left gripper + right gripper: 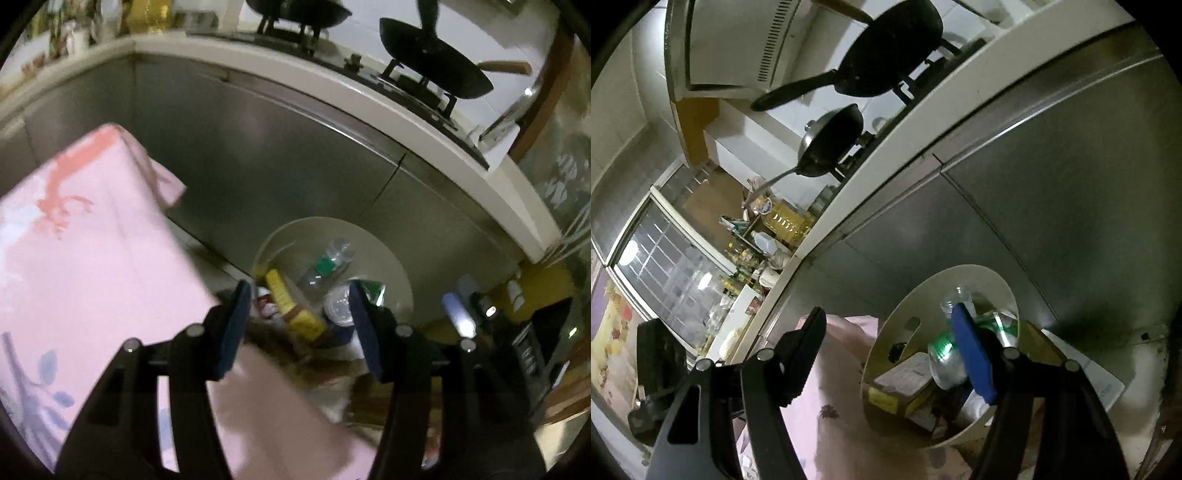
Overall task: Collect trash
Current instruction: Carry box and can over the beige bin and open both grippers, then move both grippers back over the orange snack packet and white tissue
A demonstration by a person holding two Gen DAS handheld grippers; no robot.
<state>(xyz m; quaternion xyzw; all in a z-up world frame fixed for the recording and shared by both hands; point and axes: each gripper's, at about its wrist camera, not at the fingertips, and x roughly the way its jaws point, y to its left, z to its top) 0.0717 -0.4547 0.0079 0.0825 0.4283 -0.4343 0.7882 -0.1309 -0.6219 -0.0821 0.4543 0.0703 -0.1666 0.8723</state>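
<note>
A cream round trash bin (384, 258) stands on the floor against the steel cabinet front. It holds a clear plastic bottle with a green label (325, 264), a yellow box (291, 306), a plastic cup lid (338, 306) and other scraps. My left gripper (297, 325) is open and empty, above the bin's near side. In the right wrist view the bin (905, 317) is tilted in frame, with the bottle (947, 354) and a flat box (905, 376) inside. My right gripper (892, 354) is open and empty, over the bin's mouth.
A table with a pink cloth (92, 258) is at the left, close to the bin. Steel cabinet doors (258, 147) run behind it under a white counter (424, 122) with black pans (436, 59) on a stove. Dark objects (524, 343) sit on the floor at right.
</note>
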